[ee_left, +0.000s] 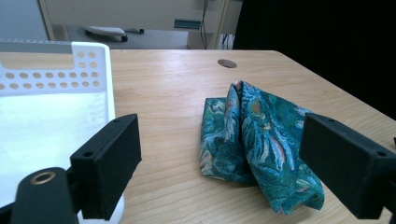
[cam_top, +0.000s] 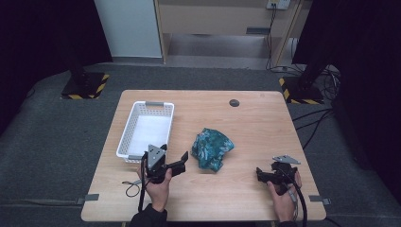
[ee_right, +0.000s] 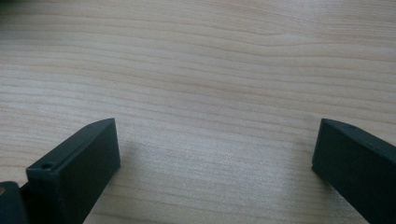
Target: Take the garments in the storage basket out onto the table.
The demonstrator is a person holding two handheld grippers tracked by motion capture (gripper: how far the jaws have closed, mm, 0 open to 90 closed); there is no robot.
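A crumpled teal patterned cloth [cam_top: 212,149] lies near the middle of the wooden table [cam_top: 260,127]. An empty white perforated basket [cam_top: 159,105] stands to its left. My left gripper [cam_top: 176,154] is held open by the basket's front right corner and points toward the cloth, a short way from it. In the left gripper view the cloth [ee_left: 261,140] lies ahead between the spread jaws of the left gripper [ee_left: 222,158], untouched, with the basket [ee_left: 88,70] at the left. My right gripper [cam_top: 265,171] hovers open near the table's front right; in its own view the right gripper [ee_right: 215,149] frames bare wood.
A round grommet hole [cam_top: 234,102] sits at the table's back middle. Beyond the table are a wooden cabinet [cam_top: 222,19], two black stand bases with hazard stripes [cam_top: 85,86], and cables [cam_top: 312,123] on the grey floor at the right.
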